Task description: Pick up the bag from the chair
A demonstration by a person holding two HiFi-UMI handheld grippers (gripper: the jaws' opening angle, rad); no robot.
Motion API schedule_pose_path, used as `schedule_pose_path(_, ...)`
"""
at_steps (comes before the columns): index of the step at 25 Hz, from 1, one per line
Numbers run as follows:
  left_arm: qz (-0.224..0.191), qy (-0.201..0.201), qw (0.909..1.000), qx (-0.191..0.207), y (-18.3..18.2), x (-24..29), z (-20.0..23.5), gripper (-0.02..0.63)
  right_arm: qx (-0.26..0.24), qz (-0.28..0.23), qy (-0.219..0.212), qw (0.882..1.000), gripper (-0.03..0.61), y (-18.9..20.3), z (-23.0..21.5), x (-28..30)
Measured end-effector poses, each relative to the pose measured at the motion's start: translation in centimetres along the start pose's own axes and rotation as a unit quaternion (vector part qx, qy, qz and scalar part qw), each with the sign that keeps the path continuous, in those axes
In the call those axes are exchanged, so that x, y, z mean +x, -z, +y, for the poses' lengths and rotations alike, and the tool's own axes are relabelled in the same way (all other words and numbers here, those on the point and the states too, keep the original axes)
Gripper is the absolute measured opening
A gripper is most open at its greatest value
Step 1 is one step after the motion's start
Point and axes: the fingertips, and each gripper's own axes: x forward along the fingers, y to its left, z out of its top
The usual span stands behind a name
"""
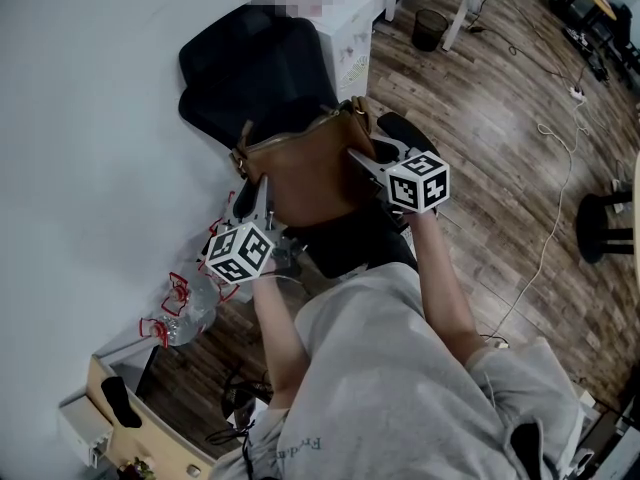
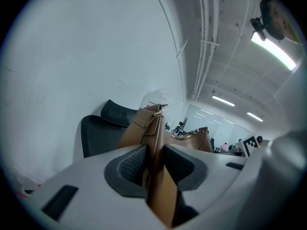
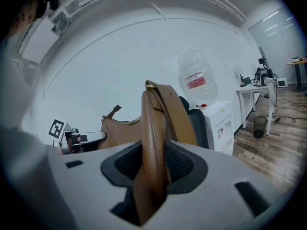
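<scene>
A brown leather bag (image 1: 305, 173) hangs between my two grippers over the black office chair (image 1: 250, 68); whether its bottom still touches the seat (image 1: 350, 246) is hidden. My left gripper (image 1: 252, 196) is shut on the bag's left end, and the left gripper view shows a brown edge (image 2: 156, 186) pinched between the dark pads (image 2: 130, 169). My right gripper (image 1: 362, 158) is shut on the bag's right end. In the right gripper view the leather strap (image 3: 156, 123) runs down between the pads (image 3: 180, 164), with the bag's body (image 3: 120, 131) behind.
A white water dispenser (image 1: 348, 33) stands by the wall behind the chair, a black wastebasket (image 1: 430, 28) beyond it. A clear water jug (image 1: 190, 308) lies on the wood floor at left. A white cable (image 1: 555, 218) and a black stool (image 1: 600, 228) are at right.
</scene>
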Motion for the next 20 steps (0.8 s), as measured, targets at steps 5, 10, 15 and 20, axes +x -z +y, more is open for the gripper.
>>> schedule_pose_path(5, 0.005, 0.004, 1.0000, 0.001, 0.37, 0.34, -0.40, 0.104, 0.006, 0.002, 0.005, 1.000, 0.147, 0.34, -0.54, -0.38)
schedule_pose_path(10, 0.008, 0.007, 0.9999, 0.002, 0.70, 0.40, -0.76, 0.104, 0.006, 0.002, 0.010, 1.000, 0.147, 0.55, -0.80, -0.81)
schedule_pose_path(15, 0.009, 0.006, 0.9999, 0.002, 0.75, 0.52, -0.71, 0.104, 0.006, 0.004, 0.010, 1.000, 0.147, 0.53, -0.91, -0.73)
schedule_pose_path(20, 0.008, 0.005, 1.0000, 0.002, 0.67, 0.32, -0.37, 0.104, 0.005, 0.005, 0.009, 1.000, 0.147, 0.63, -0.63, -0.44)
